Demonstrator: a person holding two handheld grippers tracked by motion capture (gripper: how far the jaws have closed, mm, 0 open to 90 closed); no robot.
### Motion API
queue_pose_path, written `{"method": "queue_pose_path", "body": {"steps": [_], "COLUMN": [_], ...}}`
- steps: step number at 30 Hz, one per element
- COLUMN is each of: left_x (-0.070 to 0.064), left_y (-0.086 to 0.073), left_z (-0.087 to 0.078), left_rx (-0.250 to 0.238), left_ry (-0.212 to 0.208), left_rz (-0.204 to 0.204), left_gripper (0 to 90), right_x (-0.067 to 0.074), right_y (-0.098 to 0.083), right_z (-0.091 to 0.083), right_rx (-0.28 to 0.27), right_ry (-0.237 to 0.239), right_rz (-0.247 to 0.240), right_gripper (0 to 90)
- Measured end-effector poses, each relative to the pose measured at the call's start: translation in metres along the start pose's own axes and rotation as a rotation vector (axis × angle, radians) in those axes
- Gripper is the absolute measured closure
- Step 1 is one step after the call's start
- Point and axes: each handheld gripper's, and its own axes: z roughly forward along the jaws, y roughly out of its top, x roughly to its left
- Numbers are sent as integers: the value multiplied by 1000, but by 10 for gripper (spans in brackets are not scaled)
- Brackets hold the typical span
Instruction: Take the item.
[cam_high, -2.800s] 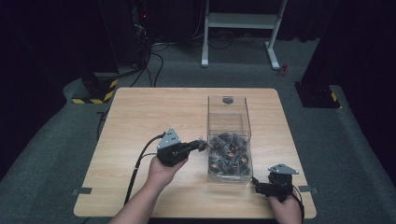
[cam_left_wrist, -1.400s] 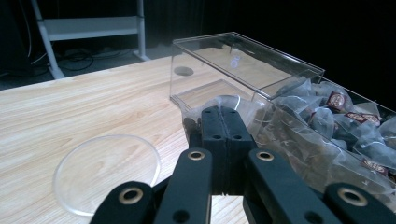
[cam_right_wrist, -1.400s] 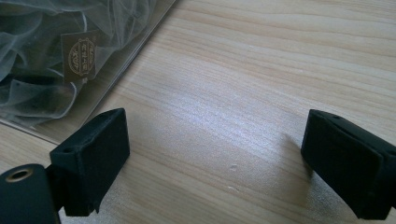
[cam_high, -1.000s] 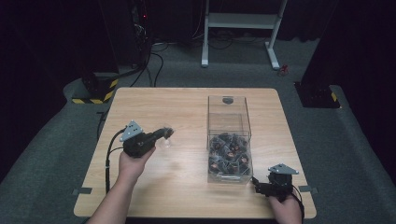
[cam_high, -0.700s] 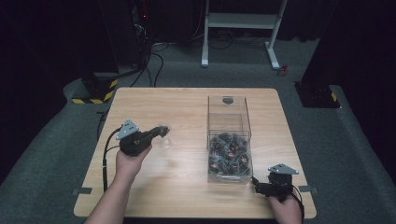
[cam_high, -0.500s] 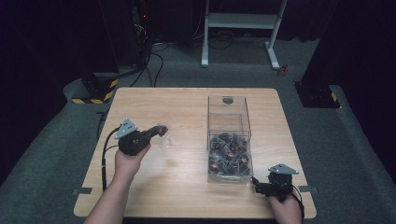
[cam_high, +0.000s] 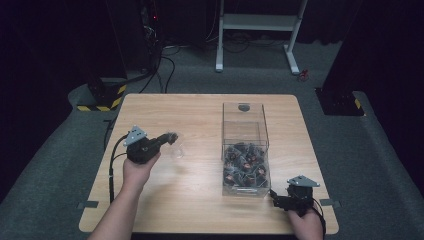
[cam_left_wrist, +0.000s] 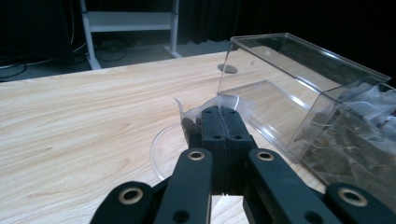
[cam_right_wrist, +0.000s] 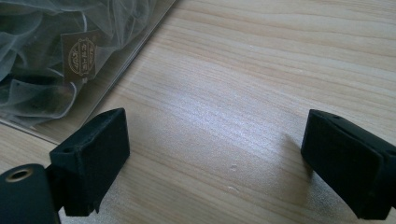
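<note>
Sachet (cam_left_wrist: 205, 109), a small clear packet with something dark inside, sits pinched at its top edge between the jaws of the left gripper (cam_left_wrist: 223, 122), which are pressed together on the film. It hangs just above a clear round disc (cam_left_wrist: 163, 154), perhaps a lid or shallow dish, lying on the wooden table (cam_left_wrist: 70, 116); whether the packet's lower end touches it cannot be told. In the high view the left gripper (cam_high: 170, 138) is held out over the table's left half, well apart from the box, likely so the packet can be set down on open wood away from the pile.

Beside it stands the clear plastic box (cam_high: 245, 150), long and open-topped, with many similar dark packets (cam_high: 245, 165) heaped at its near end and the far end bare. That heap looks like the supply the single sachet came from.

At the table's near right corner the right gripper (cam_high: 280, 201) rests low by the box's corner, its jaws spread wide with nothing but bare wood between them (cam_right_wrist: 210, 140), seemingly parked.
</note>
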Motion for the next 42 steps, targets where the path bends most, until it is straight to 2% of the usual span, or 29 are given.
{"method": "queue_pose_path", "body": {"steps": [7, 22, 25, 28, 33, 42], "left_x": [6, 7, 7, 7, 5, 2], "left_y": [-2, -7, -7, -6, -5, -5], "left_z": [7, 19, 20, 18, 17, 16], "left_rx": [13, 51, 50, 36, 35, 39], "left_ry": [4, 11, 15, 19, 15, 12], "left_rz": [-13, -28, -41, -43, -31, -21], "left_gripper": [899, 895, 756, 662, 600, 569], "right_x": [0, 0, 0, 0, 0, 0], "right_y": [0, 0, 0, 0, 0, 0], "right_z": [0, 0, 0, 0, 0, 0], "right_rx": [0, -1, 0, 0, 0, 0], "right_ry": [0, -1, 0, 1, 1, 1], "right_rz": [0, 0, 0, 0, 0, 0], "right_gripper": [77, 77, 77, 77, 77, 77]}}
